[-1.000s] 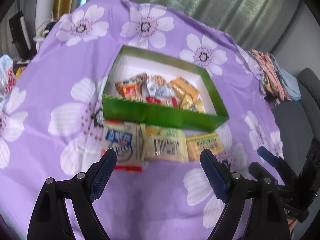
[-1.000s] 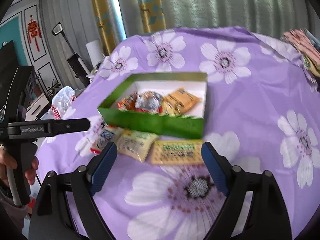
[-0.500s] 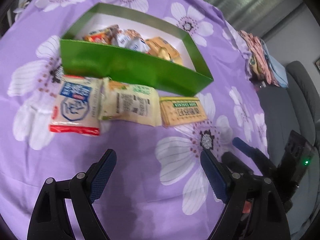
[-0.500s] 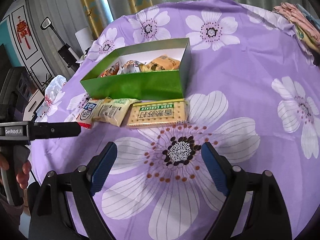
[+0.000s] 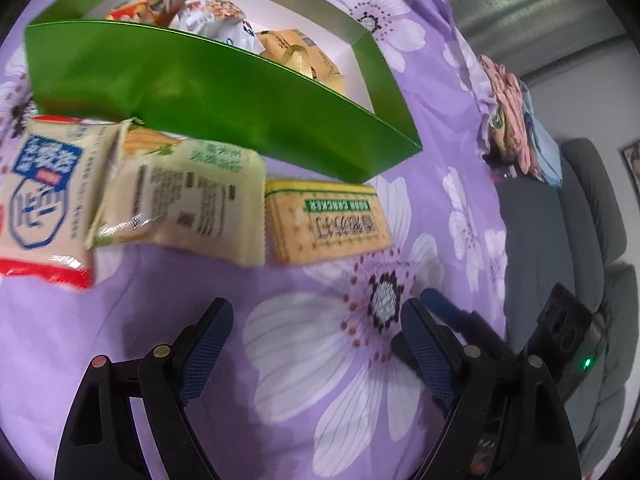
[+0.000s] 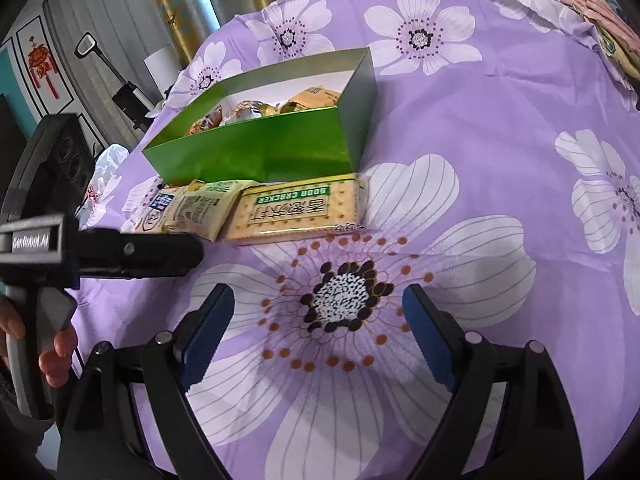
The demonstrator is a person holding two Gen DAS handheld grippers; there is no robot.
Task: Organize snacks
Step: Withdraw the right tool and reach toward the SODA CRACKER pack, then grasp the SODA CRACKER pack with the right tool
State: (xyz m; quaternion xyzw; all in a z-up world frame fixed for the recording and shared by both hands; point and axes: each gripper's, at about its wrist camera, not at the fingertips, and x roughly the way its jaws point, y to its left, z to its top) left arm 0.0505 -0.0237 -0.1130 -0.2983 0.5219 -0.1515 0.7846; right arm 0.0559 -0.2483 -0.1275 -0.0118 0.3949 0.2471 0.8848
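— What can I read from here?
— "SODA CRACKER", upside down on the yellow cracker packet (image 6: 296, 210) lying just in front of the green box (image 6: 256, 148).
— Anything else?
— "GenRobot.AI" on my left gripper's body (image 6: 32, 240). The other packets' print is too blurred.

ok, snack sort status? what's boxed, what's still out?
Done: several snacks already lie in the green box. In hand: nothing; the left tool and right tool are both open and empty over the purple cloth. Left: three packets in front of the box, the red-edged packet, the pale green packet and the soda cracker pack.
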